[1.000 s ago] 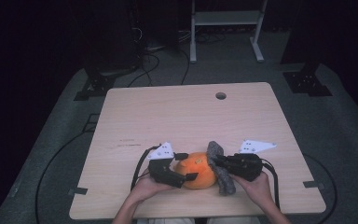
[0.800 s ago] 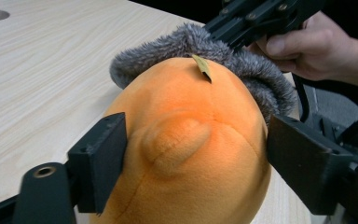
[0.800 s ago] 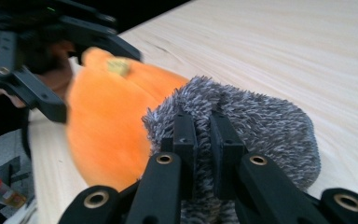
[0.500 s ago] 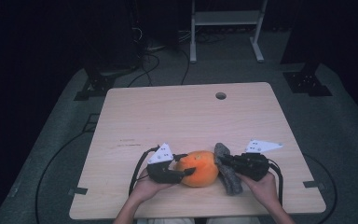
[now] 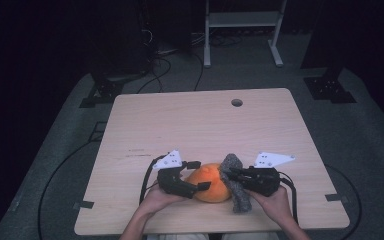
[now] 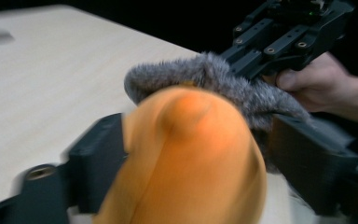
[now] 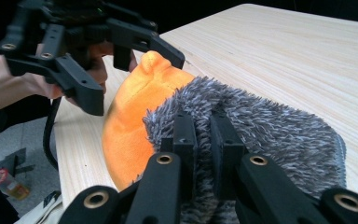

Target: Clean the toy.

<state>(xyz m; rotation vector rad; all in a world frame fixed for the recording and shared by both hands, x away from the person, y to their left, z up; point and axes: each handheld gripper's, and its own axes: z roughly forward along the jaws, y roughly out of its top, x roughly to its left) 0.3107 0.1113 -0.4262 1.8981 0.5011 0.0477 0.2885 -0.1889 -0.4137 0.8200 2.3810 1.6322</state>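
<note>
Clamping grey furry cover (image 7: 261,126), right gripper (image 7: 203,135) closed; left gripper (image 5: 200,176) jaws just opening astride orange plush (image 5: 210,182); no legible writing.

A: Where do the cameras sit?

B: One hangs high on the person's side, looking forward and down over the pale wooden table (image 5: 200,125). Two ride the tongs, close in.

A: What's shared?

B: All catch the soft orange plush (image 5: 209,182) between the tongs, with the grey furry cloth (image 7: 270,126) beside it.

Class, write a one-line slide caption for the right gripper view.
Right gripper pinches grey fuzzy fabric beside an orange plush, left gripper open around it.
</note>
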